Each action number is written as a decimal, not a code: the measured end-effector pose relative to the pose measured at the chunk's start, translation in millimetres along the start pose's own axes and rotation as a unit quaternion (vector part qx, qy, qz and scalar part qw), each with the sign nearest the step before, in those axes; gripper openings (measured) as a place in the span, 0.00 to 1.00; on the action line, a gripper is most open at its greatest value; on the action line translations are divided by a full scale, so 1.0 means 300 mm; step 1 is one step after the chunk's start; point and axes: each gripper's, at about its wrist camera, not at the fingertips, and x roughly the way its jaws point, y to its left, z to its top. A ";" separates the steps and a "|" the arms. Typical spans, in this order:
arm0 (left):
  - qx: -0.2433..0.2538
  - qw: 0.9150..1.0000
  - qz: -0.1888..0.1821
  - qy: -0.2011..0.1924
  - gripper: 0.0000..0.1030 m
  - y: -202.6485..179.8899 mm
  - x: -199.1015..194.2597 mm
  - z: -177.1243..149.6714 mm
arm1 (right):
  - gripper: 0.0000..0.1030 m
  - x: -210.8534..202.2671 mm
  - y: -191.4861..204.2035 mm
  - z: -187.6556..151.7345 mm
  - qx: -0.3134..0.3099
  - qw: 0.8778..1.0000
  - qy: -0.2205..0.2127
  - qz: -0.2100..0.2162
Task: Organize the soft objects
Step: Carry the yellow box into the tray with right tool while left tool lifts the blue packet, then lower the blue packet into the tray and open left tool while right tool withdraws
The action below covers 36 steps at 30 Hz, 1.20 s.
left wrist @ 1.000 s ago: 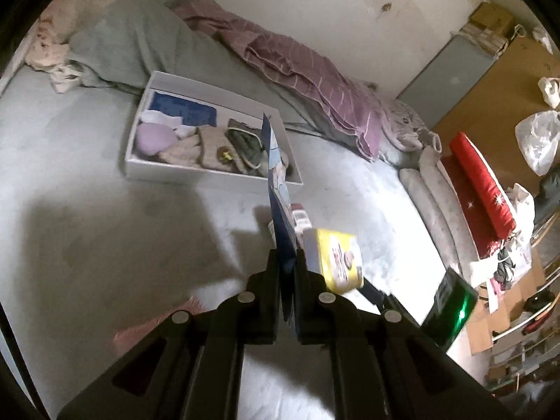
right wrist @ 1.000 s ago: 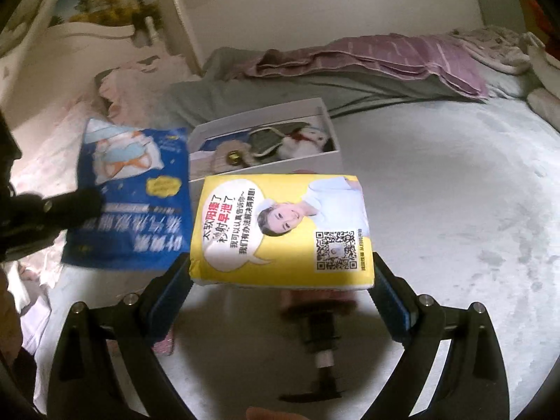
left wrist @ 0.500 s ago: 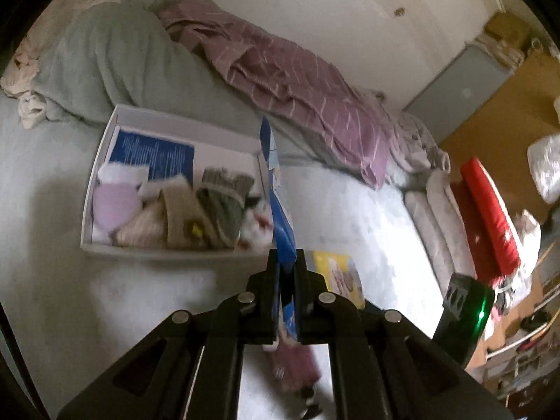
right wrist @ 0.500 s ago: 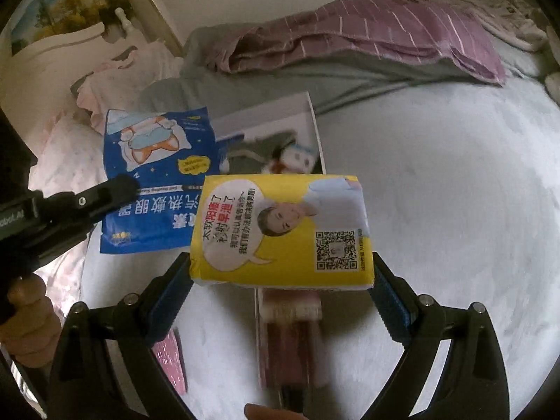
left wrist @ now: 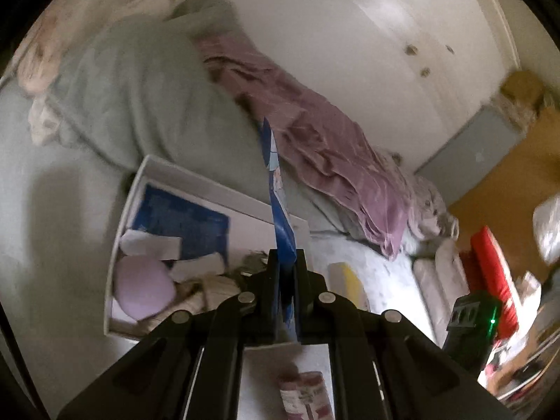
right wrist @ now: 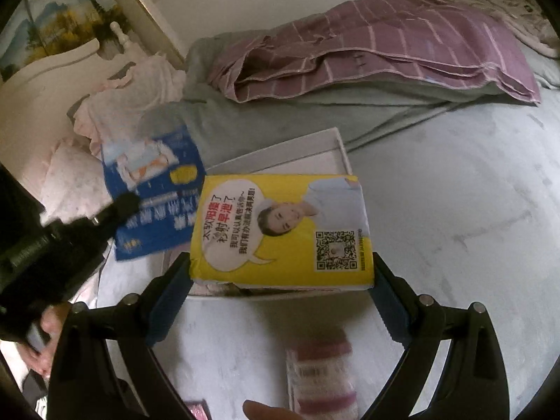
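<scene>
Your left gripper (left wrist: 287, 276) is clamped on the edge of the flat blue packet (left wrist: 280, 217), which stands upright over the near rim of the white box (left wrist: 224, 192) on the pale bedspread (right wrist: 455, 210); your right gripper (right wrist: 281, 276) pinches the yellow tissue pack (right wrist: 280, 227) by its two short sides, just above that box; inside lie a lilac pad (left wrist: 143, 287) and bundled knitwear (left wrist: 210, 290); a pink patterned pack (right wrist: 322, 374) lies on the bedspread below.
</scene>
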 end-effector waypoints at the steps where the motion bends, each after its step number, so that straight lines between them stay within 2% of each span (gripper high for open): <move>1: -0.011 1.000 -0.013 -0.004 0.04 0.041 0.003 0.004 | 0.92 0.016 0.006 0.011 0.001 1.000 0.003 0.006; 5: -0.058 0.996 -0.061 -0.015 0.04 0.169 0.004 0.027 | 0.92 0.106 0.058 0.063 -0.001 0.999 0.033 0.043; 8: -0.093 0.992 -0.086 -0.027 0.04 0.248 -0.011 0.036 | 0.92 0.193 0.114 0.107 -0.011 0.997 0.056 0.049; 13: -0.112 0.989 -0.077 -0.054 0.04 0.328 -0.055 0.045 | 0.93 0.342 0.134 0.171 0.028 0.993 0.083 0.080; 18: -0.131 0.987 -0.069 -0.062 0.04 0.392 -0.083 0.049 | 0.94 0.483 0.175 0.183 0.018 0.992 0.110 0.052; 21: -0.139 0.986 -0.067 -0.063 0.04 0.412 -0.087 0.045 | 0.94 0.504 0.219 0.190 -0.011 0.995 0.096 0.026; 23: -0.138 0.987 -0.061 -0.063 0.04 0.413 -0.095 0.043 | 0.95 0.518 0.238 0.194 -0.012 0.995 0.092 0.027; 27: -0.134 0.987 -0.054 -0.072 0.04 0.406 -0.122 0.044 | 1.00 0.581 0.249 0.199 -0.001 0.991 0.125 0.038; 30: -0.132 0.986 -0.058 -0.082 0.04 0.410 -0.143 0.044 | 1.00 0.605 0.261 0.202 -0.003 0.991 0.136 0.017; 36: -0.134 0.984 -0.086 -0.077 0.04 0.414 -0.141 0.035 | 1.00 0.586 0.248 0.210 0.014 0.988 0.144 0.056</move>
